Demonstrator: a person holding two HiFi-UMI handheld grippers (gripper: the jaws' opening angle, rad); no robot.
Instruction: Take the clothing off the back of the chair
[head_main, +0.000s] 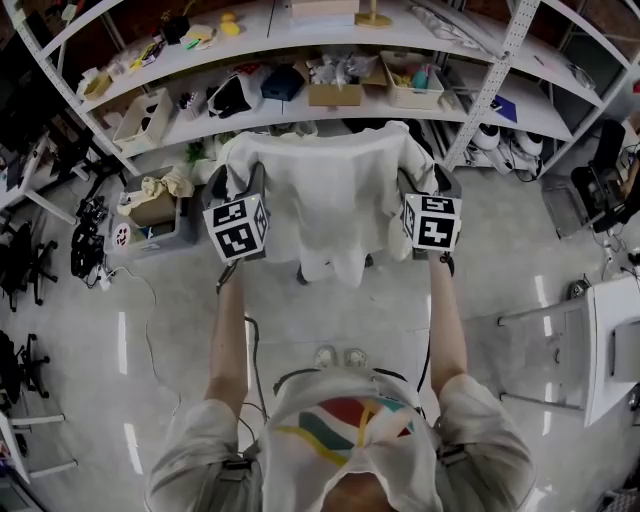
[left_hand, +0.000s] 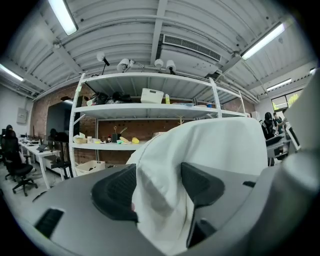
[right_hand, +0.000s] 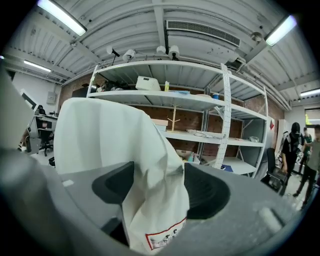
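The white T-shirt (head_main: 335, 195) hangs draped over the back of the chair (head_main: 446, 183). The left gripper (left_hand: 159, 186) and right gripper (right_hand: 159, 189) each hold their jaws spread wide, a shoulder fold between them, apparently unpinched, though contact is hard to judge.

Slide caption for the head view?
Open-jawed, the left gripper and right gripper straddle the shoulders of a draped white shirt.

You're facing white shelves (head_main: 300, 112) crammed with boxes (head_main: 335, 95), brick wall (right_hand: 190, 127) behind, shiny grey floor (head_main: 330, 315) under you, tube lights (left_hand: 62, 15) overhead, desks (left_hand: 36, 149) and office chairs (left_hand: 17, 167) off left.
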